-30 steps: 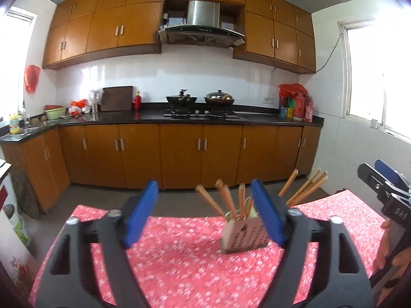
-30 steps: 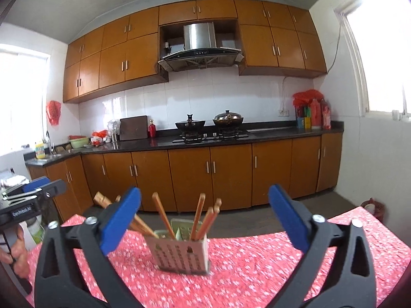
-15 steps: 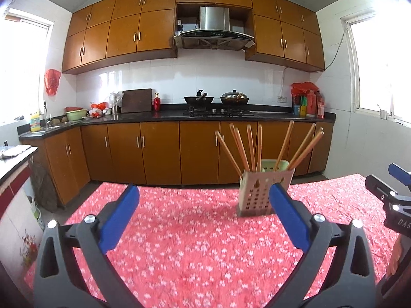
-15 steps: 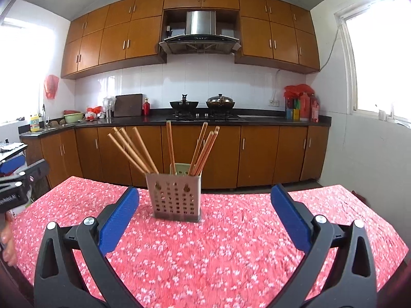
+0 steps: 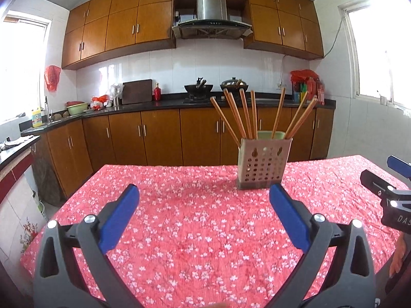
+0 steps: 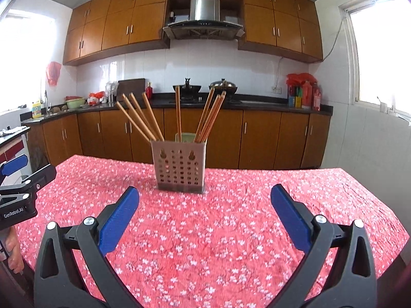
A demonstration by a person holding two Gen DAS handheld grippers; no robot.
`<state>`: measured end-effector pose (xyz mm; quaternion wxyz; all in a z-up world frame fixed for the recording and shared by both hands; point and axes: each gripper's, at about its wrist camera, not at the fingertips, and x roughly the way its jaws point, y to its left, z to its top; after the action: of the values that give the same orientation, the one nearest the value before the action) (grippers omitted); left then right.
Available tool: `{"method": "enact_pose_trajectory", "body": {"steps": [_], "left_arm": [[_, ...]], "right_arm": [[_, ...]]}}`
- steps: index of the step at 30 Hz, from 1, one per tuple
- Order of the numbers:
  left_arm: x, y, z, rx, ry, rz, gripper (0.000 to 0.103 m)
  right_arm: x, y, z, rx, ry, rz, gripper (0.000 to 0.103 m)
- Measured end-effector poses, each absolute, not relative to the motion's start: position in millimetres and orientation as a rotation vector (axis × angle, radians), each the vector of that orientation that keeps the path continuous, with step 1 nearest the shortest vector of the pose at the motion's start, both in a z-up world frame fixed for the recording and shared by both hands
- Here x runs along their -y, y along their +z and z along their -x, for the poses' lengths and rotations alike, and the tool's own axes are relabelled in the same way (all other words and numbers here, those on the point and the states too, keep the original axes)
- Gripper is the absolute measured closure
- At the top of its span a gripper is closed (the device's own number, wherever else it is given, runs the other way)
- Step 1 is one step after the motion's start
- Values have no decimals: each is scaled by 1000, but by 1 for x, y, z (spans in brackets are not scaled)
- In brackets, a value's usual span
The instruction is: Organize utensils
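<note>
Chopsticks (image 6: 143, 118) all stand fanned in the perforated holder (image 6: 179, 165), ahead of both hand-held grippers: left (image 5: 203, 215), right (image 6: 204, 214), jaws apart, empty. None lie loose on the bench (image 6: 231, 231); utensils look sorted.

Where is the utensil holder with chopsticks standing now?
The utensil holder stands on the red flowered tablecloth, toward the table's far edge: left of centre in the right wrist view, right of centre in the left wrist view.
</note>
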<state>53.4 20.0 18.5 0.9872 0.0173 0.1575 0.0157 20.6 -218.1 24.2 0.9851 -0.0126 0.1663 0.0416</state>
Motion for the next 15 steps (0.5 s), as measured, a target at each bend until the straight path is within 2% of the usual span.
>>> {"method": "enact_pose_trajectory", "body": {"steps": [15], "left_arm": [[-12, 2, -56, -357, 11, -31, 4]], "right_arm": [[220, 15, -19, -384, 81, 17, 2]]}}
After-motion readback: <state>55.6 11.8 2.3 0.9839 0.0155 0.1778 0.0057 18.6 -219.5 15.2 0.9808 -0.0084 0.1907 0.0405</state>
